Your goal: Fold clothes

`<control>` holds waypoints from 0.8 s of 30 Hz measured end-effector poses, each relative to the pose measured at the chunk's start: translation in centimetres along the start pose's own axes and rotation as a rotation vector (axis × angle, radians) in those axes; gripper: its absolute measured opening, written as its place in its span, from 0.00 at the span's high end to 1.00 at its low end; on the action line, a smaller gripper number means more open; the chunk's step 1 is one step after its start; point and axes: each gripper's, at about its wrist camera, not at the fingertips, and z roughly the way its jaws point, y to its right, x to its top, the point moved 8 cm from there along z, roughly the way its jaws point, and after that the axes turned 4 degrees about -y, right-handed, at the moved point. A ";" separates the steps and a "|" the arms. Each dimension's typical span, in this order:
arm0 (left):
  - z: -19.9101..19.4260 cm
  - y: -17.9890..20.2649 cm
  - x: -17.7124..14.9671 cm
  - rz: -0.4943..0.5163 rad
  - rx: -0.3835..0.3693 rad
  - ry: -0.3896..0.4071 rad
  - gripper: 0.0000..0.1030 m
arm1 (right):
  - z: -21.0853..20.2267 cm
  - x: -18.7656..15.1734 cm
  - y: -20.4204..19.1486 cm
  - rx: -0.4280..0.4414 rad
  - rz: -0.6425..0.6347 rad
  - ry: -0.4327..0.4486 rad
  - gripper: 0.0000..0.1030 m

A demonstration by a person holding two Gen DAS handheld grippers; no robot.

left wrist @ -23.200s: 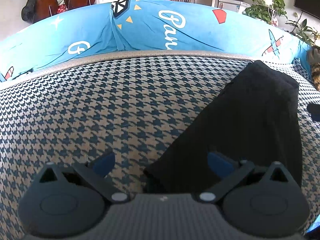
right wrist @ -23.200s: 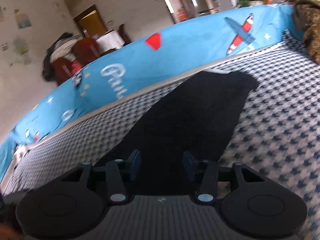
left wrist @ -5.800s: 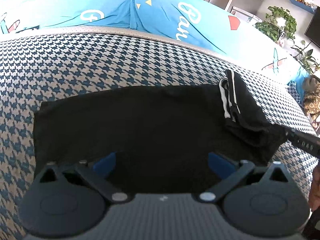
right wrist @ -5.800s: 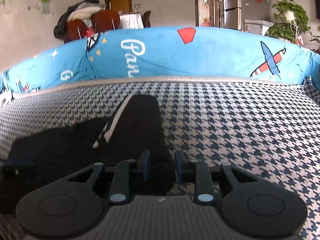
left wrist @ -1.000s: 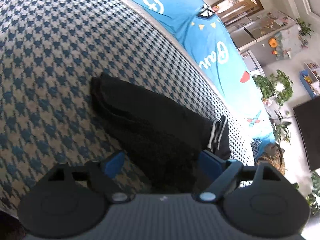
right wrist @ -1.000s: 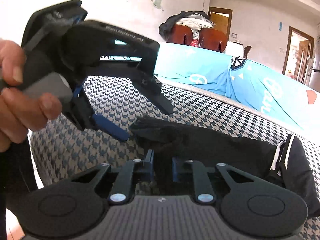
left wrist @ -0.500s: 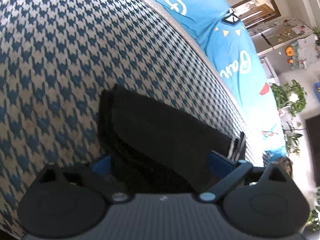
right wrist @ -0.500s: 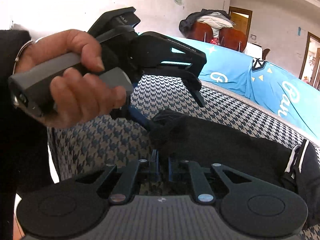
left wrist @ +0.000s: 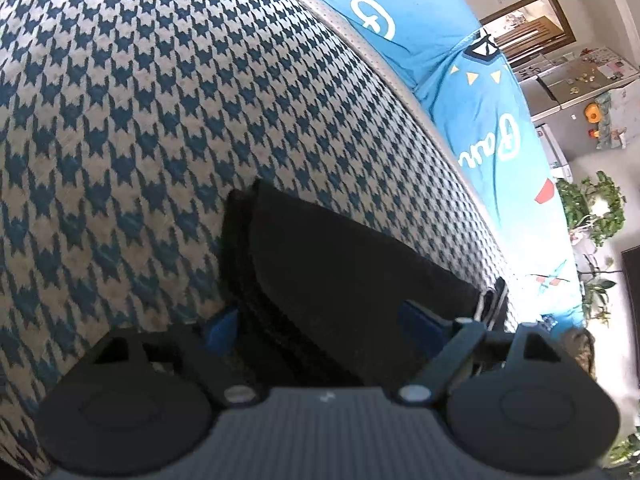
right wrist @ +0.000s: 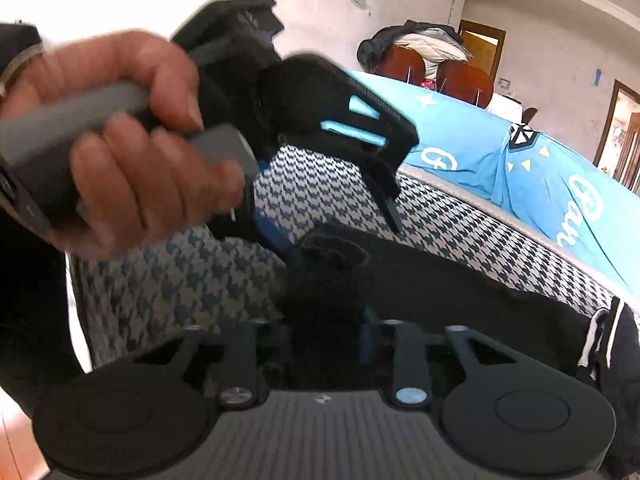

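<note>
Two grippers and one garment. The black garment [left wrist: 352, 280], a soft matte knit folded into a long flat band of several layers, lies on the houndstooth cover [left wrist: 160, 120] of a sofa seat; two thin white stripes [right wrist: 592, 340] mark its far end.

Left gripper [left wrist: 320, 322]: blue-padded fingers [left wrist: 222, 326] spread wide, one each side of the near end of the band. Its jaws have just been closing somewhat; the cloth lies between them, and the pads do not appear to press it. In the right wrist view the same tool, a grey handle with black linkage, is held by one hand [right wrist: 132, 152], one blue finger tip resting at the bunched corner of the garment.

Right gripper [right wrist: 326, 340]: fingers nearly together, having just opened slightly. A thick bunch of black cloth fills the narrow gap; the pads are hidden by the fabric, so the pinch is probable rather than certain.

Surroundings: the cover is a coarse blue-and-beige woven check edged with pale piping. Behind it runs a smooth sky-blue backrest cover [left wrist: 472, 92] printed with white script, small triangles and a red shape. Two brown chairs [right wrist: 436, 68] draped with clothing stand beyond, and leafy plants [left wrist: 592, 208] to the right. The hand and left tool block much of the right wrist view.
</note>
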 end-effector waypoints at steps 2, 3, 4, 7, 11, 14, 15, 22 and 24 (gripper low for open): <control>0.3 -0.1 0.4 -0.006 -0.008 0.004 0.17 | -0.3 0.0 0.0 0.004 0.000 0.009 0.85; 0.4 -0.1 0.6 -0.007 -0.010 0.009 0.17 | -0.5 0.1 0.0 0.006 0.001 0.013 0.87; 0.5 -0.1 0.8 -0.009 -0.013 0.014 0.17 | -0.6 0.1 0.1 0.008 0.001 0.017 0.87; 0.8 0.0 1.1 -0.011 -0.016 0.022 0.33 | -1.1 0.1 0.3 0.007 0.005 0.027 0.88; 1.8 0.5 0.6 -0.002 -0.035 -0.002 0.58 | -1.7 0.3 0.7 0.008 0.017 0.041 0.88; 2.3 1.2 0.1 0.029 -0.021 -0.004 0.73 | -2.1 0.4 0.9 0.007 0.019 0.047 0.88; 2.3 1.5 0.1 0.043 -0.013 0.010 0.77 | -2.3 0.3 1.0 0.002 0.018 0.050 0.88; 1.3 5.6 -0.1 0.143 -0.055 0.098 0.84 | -4.0 0.3 3.1 -0.049 0.052 0.085 0.89; 1.2 7.3 -0.3 0.163 -0.076 0.114 0.84 | -4.8 0.4 4.1 -0.079 0.067 0.103 0.89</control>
